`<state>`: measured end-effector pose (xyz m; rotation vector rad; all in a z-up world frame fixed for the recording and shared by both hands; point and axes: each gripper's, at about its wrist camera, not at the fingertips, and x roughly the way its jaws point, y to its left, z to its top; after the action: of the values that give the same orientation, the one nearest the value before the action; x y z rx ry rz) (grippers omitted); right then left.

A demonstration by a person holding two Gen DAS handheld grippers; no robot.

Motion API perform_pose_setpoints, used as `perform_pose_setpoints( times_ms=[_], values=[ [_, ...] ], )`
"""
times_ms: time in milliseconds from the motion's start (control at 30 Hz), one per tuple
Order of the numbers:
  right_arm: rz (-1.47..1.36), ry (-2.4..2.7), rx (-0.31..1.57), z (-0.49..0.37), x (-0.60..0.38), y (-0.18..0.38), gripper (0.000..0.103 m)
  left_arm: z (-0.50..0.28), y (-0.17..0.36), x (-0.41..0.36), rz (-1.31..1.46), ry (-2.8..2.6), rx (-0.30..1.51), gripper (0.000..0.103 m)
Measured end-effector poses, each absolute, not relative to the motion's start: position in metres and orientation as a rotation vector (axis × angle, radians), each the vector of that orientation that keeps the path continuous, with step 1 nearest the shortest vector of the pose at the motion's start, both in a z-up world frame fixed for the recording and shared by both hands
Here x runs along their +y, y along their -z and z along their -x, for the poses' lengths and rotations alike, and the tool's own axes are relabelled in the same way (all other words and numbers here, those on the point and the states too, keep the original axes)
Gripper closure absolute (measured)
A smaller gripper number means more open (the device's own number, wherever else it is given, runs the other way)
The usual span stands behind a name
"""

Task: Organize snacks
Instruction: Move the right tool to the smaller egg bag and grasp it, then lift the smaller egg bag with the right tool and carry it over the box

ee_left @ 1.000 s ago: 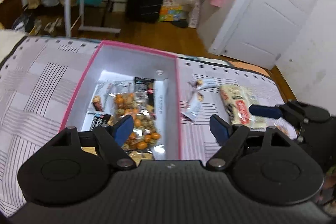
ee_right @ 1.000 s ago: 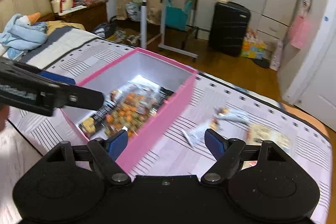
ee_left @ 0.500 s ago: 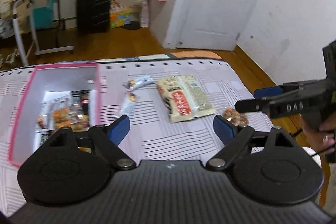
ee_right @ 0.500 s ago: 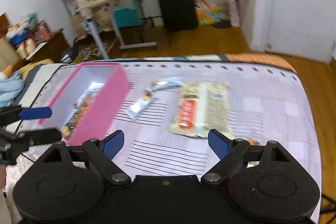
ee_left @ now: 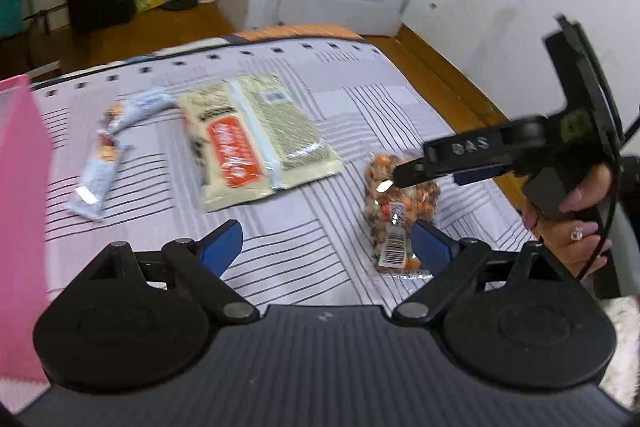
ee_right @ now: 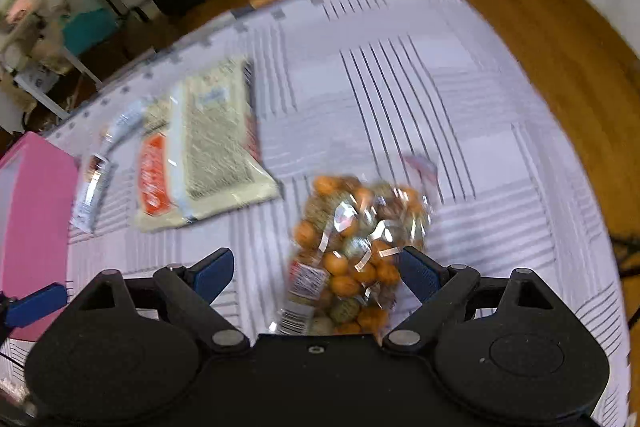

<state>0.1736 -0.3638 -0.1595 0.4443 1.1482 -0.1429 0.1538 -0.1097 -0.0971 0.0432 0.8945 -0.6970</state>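
both grippers are over the striped bedspread (ee_left: 360, 75) now, jaws spread wide and nothing between the pads pressing. the right gripper (ee_right: 316, 269) points steeply down at the clear bag of orange and green nuts (ee_right: 352, 255), which lies flat on the cover; the bag sits in the gap between its blue fingers (ee_right: 212, 273), closer to the right-hand one, and i can't tell if that pad grazes the plastic. those jaws have just been opening, and the same goes for the left gripper (ee_left: 326, 247), with only bare cloth between its fingers and the nut bag's labelled end just beside its right pad. from the left camera you see the person's hand (ee_left: 576, 223) wrapped round the right tool's handle, its black finger hanging over the top of the nut bag. further back lies the big pale packet with the red label (ee_left: 252, 143), flat, and left of it two small silvery bar wrappers (ee_left: 100, 171), one near the other. the pink box (ee_right: 32, 211) stands at the left edge of the bed, well apart from the nuts. everything looks blurred in the right view.
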Motion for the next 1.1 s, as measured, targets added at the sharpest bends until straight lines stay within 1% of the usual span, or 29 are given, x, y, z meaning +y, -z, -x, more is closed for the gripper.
perform_pose_setpoints(
  times_ms=[233, 467, 533, 600, 667, 700, 767, 800, 867, 1100],
  values=[
    [-0.519, 0.187, 1.239, -0.184, -0.376, 0.191, 0.011, -0.162, 0.145, -0.156, -0.068, 0.79, 0.927, 0.016],
    [-0.575, 0.204, 1.275, -0.19, -0.381, 0.207, 0.01, -0.17, 0.193, -0.187, -0.029, 0.866, 1.043, 0.038],
    [-0.572, 0.205, 1.285, -0.194, -0.38, 0.21, 0.006, -0.17, 0.202, -0.193, -0.032, 0.87, 1.041, 0.04],
    [-0.55, 0.208, 1.299, -0.198, -0.376, 0.212, 0.004, -0.167, 0.204, -0.196, -0.026, 0.887, 1.014, 0.043],
    [-0.504, 0.214, 1.311, -0.203, -0.368, 0.214, 0.004, -0.165, 0.206, -0.2, -0.017, 0.897, 1.013, 0.049],
    [-0.477, 0.216, 1.312, -0.204, -0.364, 0.214, 0.004, -0.164, 0.207, -0.202, -0.023, 0.89, 1.009, 0.049],
    [-0.434, 0.222, 1.309, -0.204, -0.359, 0.213, 0.008, -0.162, 0.206, -0.204, -0.033, 0.891, 1.008, 0.055],
    [-0.426, 0.22, 1.304, -0.204, -0.358, 0.211, 0.01, -0.163, 0.206, -0.203, -0.023, 0.891, 1.02, 0.056],
    [-0.421, 0.216, 1.297, -0.202, -0.356, 0.209, 0.012, -0.166, 0.203, -0.201, -0.004, 0.885, 1.041, 0.062],
    [-0.425, 0.189, 1.298, -0.196, -0.352, 0.202, 0.015, -0.166, 0.193, -0.193, 0.0, 0.881, 1.069, 0.064]
  ],
)
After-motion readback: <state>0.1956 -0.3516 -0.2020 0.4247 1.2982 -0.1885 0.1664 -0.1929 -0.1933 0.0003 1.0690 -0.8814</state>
